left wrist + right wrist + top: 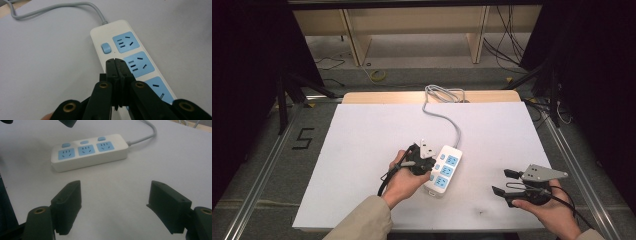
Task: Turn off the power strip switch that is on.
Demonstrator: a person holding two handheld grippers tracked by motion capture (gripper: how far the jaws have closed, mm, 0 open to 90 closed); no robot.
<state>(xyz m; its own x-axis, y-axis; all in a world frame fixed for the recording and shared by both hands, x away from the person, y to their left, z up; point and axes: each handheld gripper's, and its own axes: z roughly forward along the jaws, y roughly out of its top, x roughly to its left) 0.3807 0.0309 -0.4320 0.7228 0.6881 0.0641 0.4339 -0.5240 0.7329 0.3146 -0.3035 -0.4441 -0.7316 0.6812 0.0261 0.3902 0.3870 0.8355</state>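
1. High view, table (362,150): white top, one power strip (445,170) lying just right of centre, its long axis running from 7 o'clock to 1 o'clock; grey cord (447,120) leaves the far end toward 12 o'clock and coils at the table's far edge
2. Power strip, detail: white body, three blue socket faces, each paired with a small blue switch (106,48); right gripper view lists all three switches in a row along the far side of the strip (90,151)
3. Left gripper (424,165): jaws pressed together, nothing between them; left gripper view places the closed tips (117,65) over the strip's switch-side edge, beside the middle socket, with the far switch ahead at 12 o'clock; contact with the strip cannot be told
4. Right gripper (504,181): jaws spread wide, holding nothing, hovering over bare table at 3 o'clock of the strip, well apart from it
5. Progress, as judged: work appears to be pressing the switches with the closed left tips; whether any is already pressed cannot be told
6. Writing: no brand or label legible on the strip; a dark mark like the figure 5 (303,138) on the floor at 9 o'clock of the table
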